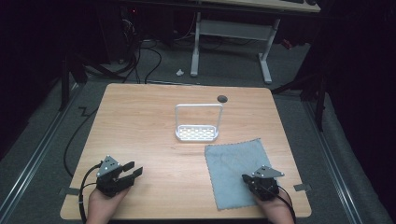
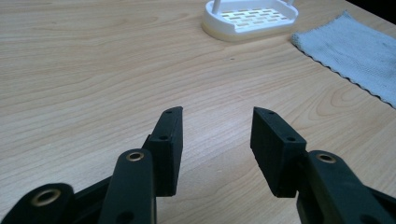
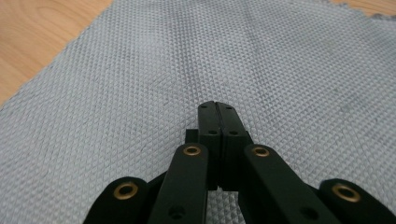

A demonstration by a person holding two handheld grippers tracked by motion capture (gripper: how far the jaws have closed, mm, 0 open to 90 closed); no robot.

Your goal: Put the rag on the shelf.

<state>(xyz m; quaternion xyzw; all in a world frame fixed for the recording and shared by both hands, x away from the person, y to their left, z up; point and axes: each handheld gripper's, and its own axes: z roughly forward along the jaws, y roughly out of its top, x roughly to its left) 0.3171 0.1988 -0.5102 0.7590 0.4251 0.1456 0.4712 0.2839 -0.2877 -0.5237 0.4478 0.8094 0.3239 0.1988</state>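
Observation:
A grey textured cloth (image 1: 236, 171) lies flat on the right half of the wooden table (image 1: 140, 130). My right gripper (image 1: 244, 178) rests over its near part, jaws pressed together with nothing between them, as the right gripper view (image 3: 217, 106) shows above the cloth (image 3: 261, 70). My left gripper (image 1: 135, 169) sits at the table's near left, jaws apart and empty; in the left gripper view (image 2: 216, 112) bare wood lies between them. A white slotted rack (image 1: 197, 133) with a tall wire handle stands mid-table, also at the top of the left gripper view (image 2: 250, 17), beside the cloth (image 2: 355, 51).
A dark round hole (image 1: 222, 98) sits near the table's far edge. Beyond the table stand a white desk frame (image 1: 231, 42) and cables on the grey floor. A person's hands hold both grippers at the near edge.

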